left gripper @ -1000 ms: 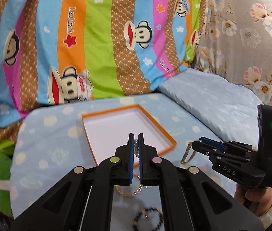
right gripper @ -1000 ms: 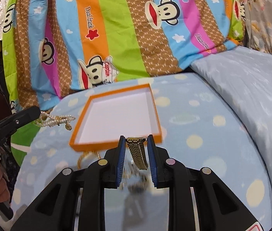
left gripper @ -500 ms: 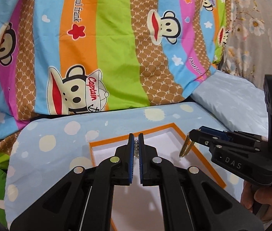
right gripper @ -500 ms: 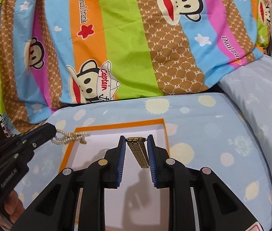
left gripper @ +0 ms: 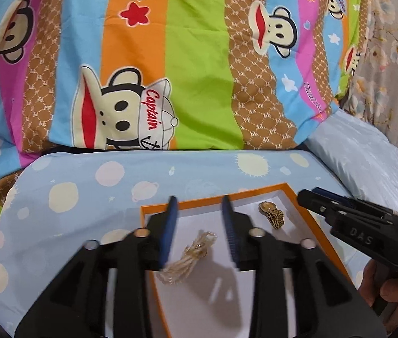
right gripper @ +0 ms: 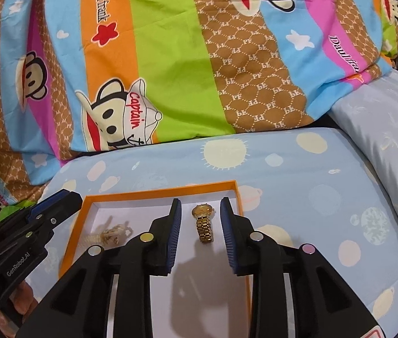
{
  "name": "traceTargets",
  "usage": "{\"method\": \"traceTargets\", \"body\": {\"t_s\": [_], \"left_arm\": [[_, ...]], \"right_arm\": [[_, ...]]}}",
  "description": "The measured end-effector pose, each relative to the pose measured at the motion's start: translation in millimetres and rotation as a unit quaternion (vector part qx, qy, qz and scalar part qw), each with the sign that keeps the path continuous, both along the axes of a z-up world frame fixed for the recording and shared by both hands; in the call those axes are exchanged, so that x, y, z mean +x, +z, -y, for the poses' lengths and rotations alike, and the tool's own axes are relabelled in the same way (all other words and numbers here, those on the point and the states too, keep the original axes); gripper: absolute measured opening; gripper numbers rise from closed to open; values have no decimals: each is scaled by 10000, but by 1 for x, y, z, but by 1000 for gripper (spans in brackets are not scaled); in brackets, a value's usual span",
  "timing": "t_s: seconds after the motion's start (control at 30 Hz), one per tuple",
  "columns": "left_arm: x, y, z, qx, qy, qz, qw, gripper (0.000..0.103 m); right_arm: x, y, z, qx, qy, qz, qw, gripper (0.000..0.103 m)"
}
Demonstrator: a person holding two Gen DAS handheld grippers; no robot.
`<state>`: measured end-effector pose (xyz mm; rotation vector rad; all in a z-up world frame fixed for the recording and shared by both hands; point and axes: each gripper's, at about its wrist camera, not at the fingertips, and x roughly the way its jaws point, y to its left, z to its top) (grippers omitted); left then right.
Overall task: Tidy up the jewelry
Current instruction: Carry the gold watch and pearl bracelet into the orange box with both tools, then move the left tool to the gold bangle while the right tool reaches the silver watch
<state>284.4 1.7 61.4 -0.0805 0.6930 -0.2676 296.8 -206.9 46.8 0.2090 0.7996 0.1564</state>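
Observation:
An orange-rimmed box [left gripper: 306, 214] with a white floor lies on the blue dotted sheet; it also shows in the right wrist view [right gripper: 159, 190]. A pearl necklace [left gripper: 190, 256] lies bunched on the box floor, below my open left gripper [left gripper: 199, 205]. It also shows in the right wrist view [right gripper: 108, 232]. A gold watch [right gripper: 204, 224] lies in the box between the fingers of my open right gripper [right gripper: 200, 205]. The watch also shows in the left wrist view [left gripper: 272, 215]. Both grippers hover over the box, empty.
A striped monkey-print quilt [left gripper: 199, 56] is piled behind the box. A pale blue pillow [right gripper: 390, 129] lies to the right. The other gripper's body shows at each view's edge, at the right of the left wrist view [left gripper: 362, 228] and at the left of the right wrist view [right gripper: 21, 242].
Both grippers moved forward over the box and opened. The pearl necklace dropped from the left gripper and the gold watch from the right one onto the box floor.

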Motion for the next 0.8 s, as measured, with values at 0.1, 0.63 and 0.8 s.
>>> {"method": "traceTargets", "body": {"t_s": [0.1, 0.63, 0.8], "left_arm": [[-12, 9, -8, -92, 1, 78, 9999, 36], [-145, 3, -13, -234, -469, -199, 9984, 36], [-175, -14, -9, -277, -577, -514, 9966, 36]], "right_arm": [[-25, 11, 5, 2, -35, 192, 9998, 36], [-184, -7, 29, 2, -334, 50, 9994, 43], [-211, -21, 27, -18, -307, -144, 9994, 43]]}}
